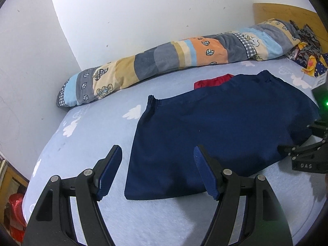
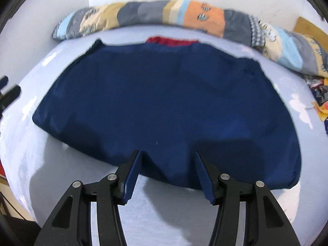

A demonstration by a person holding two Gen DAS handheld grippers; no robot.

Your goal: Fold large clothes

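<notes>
A large navy blue garment [image 1: 215, 127] lies folded flat on the light blue bed sheet [image 1: 86, 143], with elastic cuffs at its far edge and a red part [image 1: 213, 81] showing behind it. My left gripper [image 1: 156, 153] is open and empty, above the garment's near left corner. My right gripper [image 2: 168, 155] is open and empty, just over the garment's [image 2: 164, 102] near edge. The right gripper's black body also shows at the right edge of the left wrist view [image 1: 307, 153]. The red part [image 2: 172, 41] shows in the right wrist view too.
A long rolled patchwork quilt [image 1: 164, 61] lies along the white wall [image 1: 123, 10] behind the garment. A pile of patterned cloth [image 1: 307, 47] sits at the far right by a wooden headboard [image 1: 287, 14]. Red objects [image 1: 14, 215] stand beside the bed at the lower left.
</notes>
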